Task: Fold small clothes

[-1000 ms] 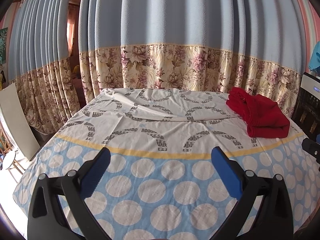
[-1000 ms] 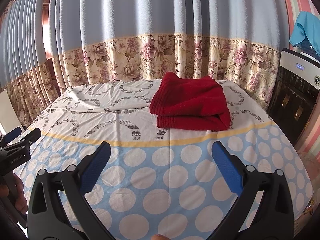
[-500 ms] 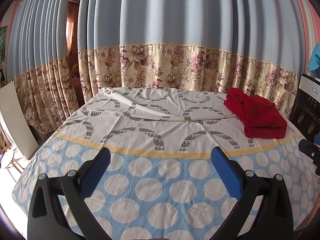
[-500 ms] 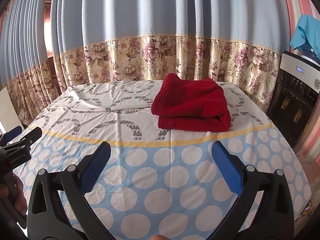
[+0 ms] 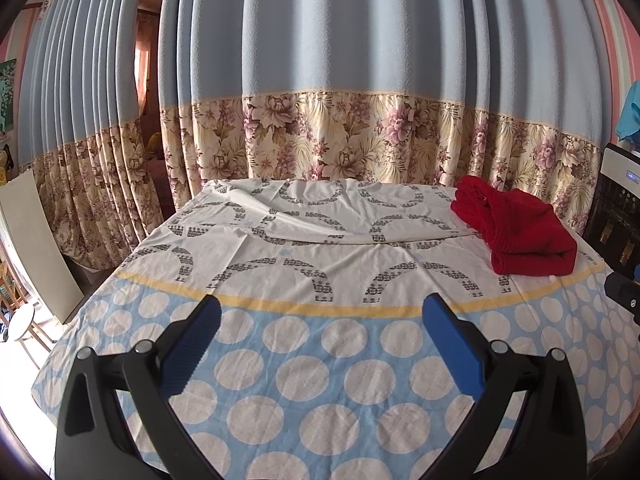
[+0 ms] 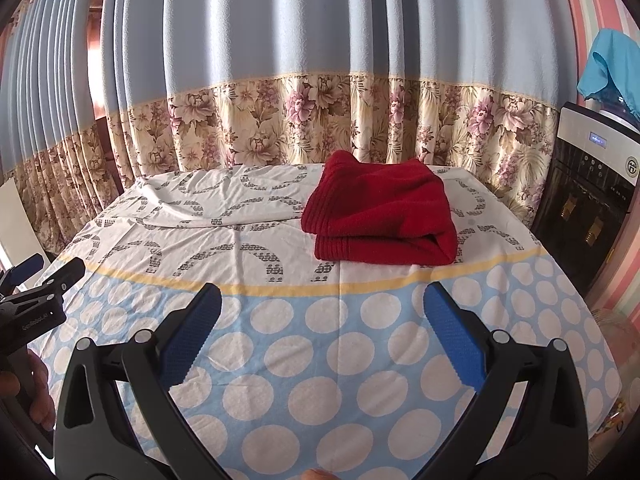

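Curtain (image 5: 320, 60) fills the far side, blue above and floral below, hanging just behind the table (image 5: 304, 364); probably only a backdrop, no part in the work. Table carries a printed sheet, white with grey arcs at the back, a yellow band across, blue with white dots toward the camera; sheet has one long crease at the back left, otherwise lies flat, likely spread as a soft folding surface. Dark dispenser (image 6: 588, 204) stands off the table's right edge, a blue cloth (image 6: 612, 68) draped on top of it, out of the working area. Red garment (image 6: 380, 216) sits on the white part of the sheet, back right, just behind the yellow band; it lies in a squared stack with doubled edges facing the camera, so by my reading the fold is done and it has been parked aside. No other garment shows on the table. Left gripper (image 5: 320, 312) hovers above the dotted zone, jaws spread wide, nothing between them, well apart from the garment. Right gripper (image 6: 320, 300) likewise wide apart and empty, aimed nearly at the garment but short of it. Both held back over bare sheet, which suits either a finished task or waiting for a next piece; cannot tell which.
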The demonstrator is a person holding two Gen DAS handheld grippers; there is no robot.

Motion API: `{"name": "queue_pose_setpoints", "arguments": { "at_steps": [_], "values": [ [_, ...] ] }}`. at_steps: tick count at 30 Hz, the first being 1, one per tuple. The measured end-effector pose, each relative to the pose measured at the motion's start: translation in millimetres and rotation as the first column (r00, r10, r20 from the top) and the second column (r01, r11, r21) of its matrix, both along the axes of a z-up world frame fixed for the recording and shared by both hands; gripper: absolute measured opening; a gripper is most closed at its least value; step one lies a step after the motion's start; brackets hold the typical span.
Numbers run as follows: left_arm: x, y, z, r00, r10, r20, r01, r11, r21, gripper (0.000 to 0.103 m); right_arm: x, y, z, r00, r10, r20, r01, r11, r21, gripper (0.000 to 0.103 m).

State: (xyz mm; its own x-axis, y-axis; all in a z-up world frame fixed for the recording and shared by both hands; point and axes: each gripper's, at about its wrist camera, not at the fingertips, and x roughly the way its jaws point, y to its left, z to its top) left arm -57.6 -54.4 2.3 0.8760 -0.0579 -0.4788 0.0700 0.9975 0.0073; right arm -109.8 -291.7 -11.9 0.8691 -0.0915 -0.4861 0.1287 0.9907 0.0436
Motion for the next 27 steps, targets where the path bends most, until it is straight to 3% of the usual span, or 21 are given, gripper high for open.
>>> {"name": "queue_pose_setpoints", "arguments": {
  "at_steps": [27],
  "values": [
    [-2.2,-2.8,-3.7,1.0,-0.007,-0.007,0.007,1.0,0.0,0.101,1.4,3.7,-5.2,1.0,0.001,-0.009,-0.001,1.0,0.003,0.1]
  ]
}}
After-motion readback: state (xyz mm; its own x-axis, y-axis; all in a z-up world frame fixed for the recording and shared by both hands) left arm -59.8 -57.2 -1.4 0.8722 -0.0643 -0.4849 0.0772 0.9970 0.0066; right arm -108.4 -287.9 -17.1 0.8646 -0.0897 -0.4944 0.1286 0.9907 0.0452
